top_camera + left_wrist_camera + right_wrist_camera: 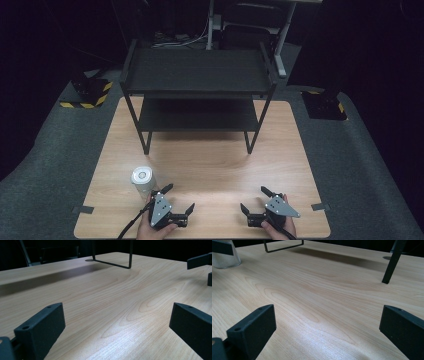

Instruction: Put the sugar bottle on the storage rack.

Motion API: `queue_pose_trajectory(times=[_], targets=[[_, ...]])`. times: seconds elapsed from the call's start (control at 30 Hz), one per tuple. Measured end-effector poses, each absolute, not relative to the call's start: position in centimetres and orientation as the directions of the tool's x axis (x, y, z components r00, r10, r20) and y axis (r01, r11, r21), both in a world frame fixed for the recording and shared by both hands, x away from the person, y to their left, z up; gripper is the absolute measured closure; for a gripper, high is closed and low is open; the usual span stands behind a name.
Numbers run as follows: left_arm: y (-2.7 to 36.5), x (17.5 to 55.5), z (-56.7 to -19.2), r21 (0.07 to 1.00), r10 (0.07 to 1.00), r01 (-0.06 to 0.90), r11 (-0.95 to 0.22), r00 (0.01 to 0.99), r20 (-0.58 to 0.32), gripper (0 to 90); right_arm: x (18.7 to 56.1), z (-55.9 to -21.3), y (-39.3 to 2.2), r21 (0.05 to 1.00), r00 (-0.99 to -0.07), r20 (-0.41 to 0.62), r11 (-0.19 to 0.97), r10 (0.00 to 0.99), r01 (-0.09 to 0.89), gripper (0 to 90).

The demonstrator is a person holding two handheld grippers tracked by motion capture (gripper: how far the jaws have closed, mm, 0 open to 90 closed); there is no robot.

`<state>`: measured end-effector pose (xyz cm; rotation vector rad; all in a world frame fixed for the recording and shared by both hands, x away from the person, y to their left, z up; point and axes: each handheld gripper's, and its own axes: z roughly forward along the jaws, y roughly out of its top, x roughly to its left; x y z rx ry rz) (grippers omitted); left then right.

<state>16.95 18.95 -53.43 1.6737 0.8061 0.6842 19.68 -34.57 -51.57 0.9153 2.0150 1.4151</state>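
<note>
Both tools — left [179, 199], right [254, 199] — gape beside jar [141, 179].

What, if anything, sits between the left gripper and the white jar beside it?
Nothing visible. In the high view the jar stands on the table just beyond the left gripper, whose jaws are open and empty. Whether its far jaw touches the jar cannot be told.

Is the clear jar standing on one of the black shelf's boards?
No, the clear jar stands on the wooden table, beside the left gripper, before the black shelf.
</note>
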Motion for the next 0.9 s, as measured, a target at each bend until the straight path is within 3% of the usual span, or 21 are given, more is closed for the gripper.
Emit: queue_pose_trajectory(times=[0.47,0.9], targets=[[19.4,16.0,-51.5,0.988,0.807,0.108,-0.108,0.590,0.024,0.5,19.9,-51.5,-34.7,0.943,-0.649,-0.014,0.227,0.760,0.245,0.3],[21.2,14.6,-48.5,0.998,0.857,0.036,-0.057,0.514,0.030,0.5,19.9,-51.4,-34.7,0.942,-0.650,-0.017,0.230,0.760,0.245,0.4]])
